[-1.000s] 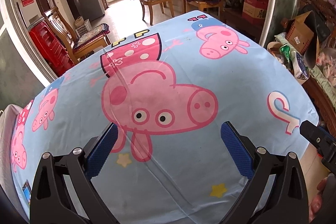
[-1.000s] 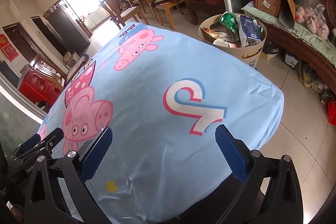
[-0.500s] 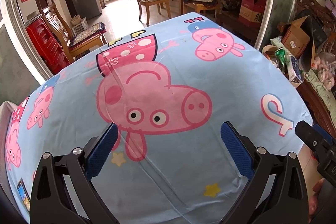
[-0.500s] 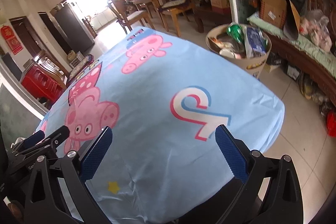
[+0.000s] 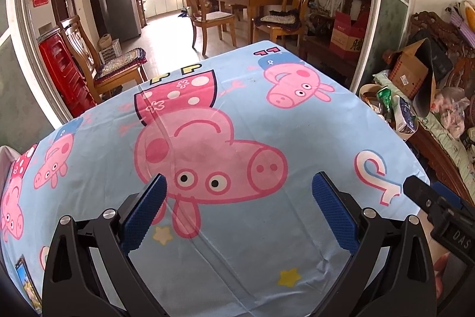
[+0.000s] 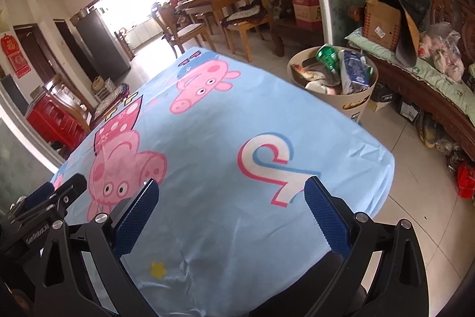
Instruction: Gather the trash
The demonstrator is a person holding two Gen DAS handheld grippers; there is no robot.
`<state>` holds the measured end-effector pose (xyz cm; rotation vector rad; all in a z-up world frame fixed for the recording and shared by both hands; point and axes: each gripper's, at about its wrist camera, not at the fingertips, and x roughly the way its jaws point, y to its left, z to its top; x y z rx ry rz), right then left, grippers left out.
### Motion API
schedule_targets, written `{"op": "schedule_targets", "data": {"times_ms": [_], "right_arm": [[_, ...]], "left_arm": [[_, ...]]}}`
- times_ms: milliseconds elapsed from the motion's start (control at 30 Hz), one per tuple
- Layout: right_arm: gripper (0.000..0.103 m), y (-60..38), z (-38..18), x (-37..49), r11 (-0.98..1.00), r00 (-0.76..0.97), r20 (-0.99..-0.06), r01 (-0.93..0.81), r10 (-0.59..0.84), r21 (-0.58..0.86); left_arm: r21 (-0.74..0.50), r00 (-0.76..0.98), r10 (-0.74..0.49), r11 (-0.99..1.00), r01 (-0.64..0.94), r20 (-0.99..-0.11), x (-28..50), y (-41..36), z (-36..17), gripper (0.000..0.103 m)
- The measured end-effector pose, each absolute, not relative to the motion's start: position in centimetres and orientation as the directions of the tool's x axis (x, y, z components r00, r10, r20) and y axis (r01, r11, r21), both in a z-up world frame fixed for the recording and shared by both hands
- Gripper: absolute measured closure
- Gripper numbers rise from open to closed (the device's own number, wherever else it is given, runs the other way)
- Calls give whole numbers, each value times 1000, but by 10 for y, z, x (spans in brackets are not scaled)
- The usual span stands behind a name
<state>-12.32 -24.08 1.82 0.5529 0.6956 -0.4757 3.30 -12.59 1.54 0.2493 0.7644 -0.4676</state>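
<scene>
One beige bin (image 6: 360, 101), seemingly trash-filled

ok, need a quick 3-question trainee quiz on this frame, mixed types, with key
1. True or false: the left gripper is shut on a piece of trash.
2. Where does the bin stand? A) on the tablecloth B) on the floor past the table's far right edge C) under the dining table
3. Fill in: the green bottle is ____ the bin.

Key:
1. False. Both it and the right gripper are open and hold nothing.
2. B. It stands on the tiled floor beside the tablecloth, in front of the wooden bench.
3. In. It sticks up among the other trash inside.
</scene>
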Motion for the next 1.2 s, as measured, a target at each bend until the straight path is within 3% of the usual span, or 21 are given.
{"op": "schedule_targets", "data": {"times_ms": [600,967,1200], "right_arm": [[8,-256,27,-137,719,668,-682,628,-299,300],[8,-282,35,-177,657,621,-692,700,-368,279],[8,-303,36,-194,613,599,-693,738,-402,282]], "left_arm": [[74,656,-330,858,508,-679,19,-138,32,6],[38,638,-459,794,607,-618,-13,-173,48,6],[61,611,-460,766,640,-645,-16,-210,55,6]]}}
